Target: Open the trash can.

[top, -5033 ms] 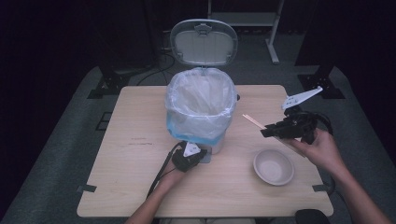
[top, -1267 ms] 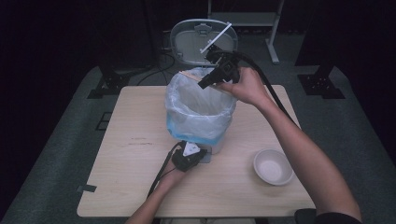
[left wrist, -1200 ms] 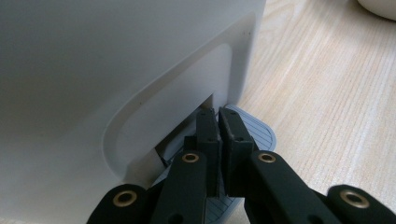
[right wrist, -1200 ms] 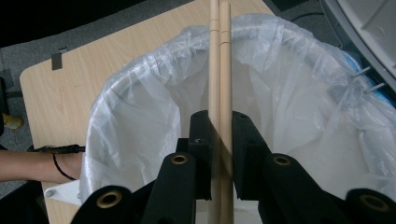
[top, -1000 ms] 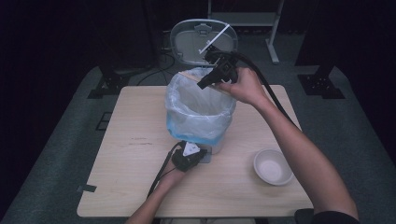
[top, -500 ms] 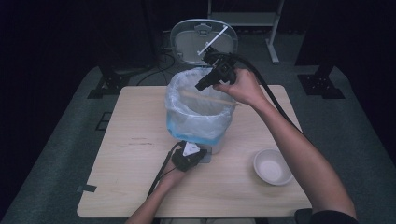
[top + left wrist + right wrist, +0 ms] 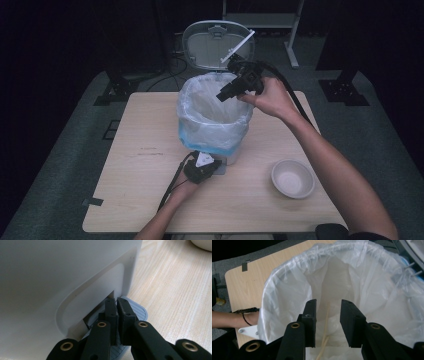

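Here, in the high view, a wooden table (image 7: 150,150) fills the middle of the frame, and a pedal bin (image 7: 215,117) lined with a clear plastic bag (image 7: 210,125) stands at its centre, its lid (image 7: 212,42) tipped up and back toward the top of the frame. Low and just left of centre, the left gripper (image 7: 207,167) rests at the foot of the bin; the left gripper view shows its jaws clenched together with nothing between them, their tips pressed down on the grey ribbed pedal (image 7: 140,311) against the bin's white front wall. Right of the bin's rim, in the upper middle of the high view, the right gripper (image 7: 225,94) hangs over the bin's mouth, tilted down into it. The right gripper view shows its jaws released and spread apart, holding nothing, with a pair of thin wooden chopsticks (image 7: 325,325) lying inside the bag beneath them. Toward the lower right of the high view, a small white bowl (image 7: 292,178) sits on the table, well apart from the bin.
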Motion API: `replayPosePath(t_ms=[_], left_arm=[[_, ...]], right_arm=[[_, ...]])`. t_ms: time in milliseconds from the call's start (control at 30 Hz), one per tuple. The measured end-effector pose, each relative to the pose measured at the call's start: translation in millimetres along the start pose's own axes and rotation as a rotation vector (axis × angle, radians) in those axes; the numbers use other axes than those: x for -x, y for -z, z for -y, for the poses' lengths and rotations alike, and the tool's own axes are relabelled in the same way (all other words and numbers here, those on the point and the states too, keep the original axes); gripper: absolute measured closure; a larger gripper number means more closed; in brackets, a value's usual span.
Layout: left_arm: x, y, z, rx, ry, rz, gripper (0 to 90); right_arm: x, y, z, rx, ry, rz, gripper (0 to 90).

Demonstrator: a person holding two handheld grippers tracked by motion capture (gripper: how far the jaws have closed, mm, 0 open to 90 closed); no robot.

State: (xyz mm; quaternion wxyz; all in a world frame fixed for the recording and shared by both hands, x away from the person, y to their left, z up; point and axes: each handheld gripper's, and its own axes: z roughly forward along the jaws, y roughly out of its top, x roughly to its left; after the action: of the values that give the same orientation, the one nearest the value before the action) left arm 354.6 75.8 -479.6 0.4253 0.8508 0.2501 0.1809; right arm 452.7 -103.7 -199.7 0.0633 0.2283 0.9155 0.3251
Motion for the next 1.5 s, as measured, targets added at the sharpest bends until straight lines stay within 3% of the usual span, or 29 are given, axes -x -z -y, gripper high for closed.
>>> replayPosePath(t_ms=[567, 1500], left_arm=[[-0.2, 0.2, -0.3, -0.004, 0.002, 0.001, 87.3], [0.8, -0.3, -0.3, 0.0, 0.002, -0.006, 87.3]], right_arm=[[2.3, 31.8, 38.1, 0.043, -0.02, 0.006, 57.7], [-1.5, 58.2, 102.0, 0.101, -0.063, 0.024, 47.0]])
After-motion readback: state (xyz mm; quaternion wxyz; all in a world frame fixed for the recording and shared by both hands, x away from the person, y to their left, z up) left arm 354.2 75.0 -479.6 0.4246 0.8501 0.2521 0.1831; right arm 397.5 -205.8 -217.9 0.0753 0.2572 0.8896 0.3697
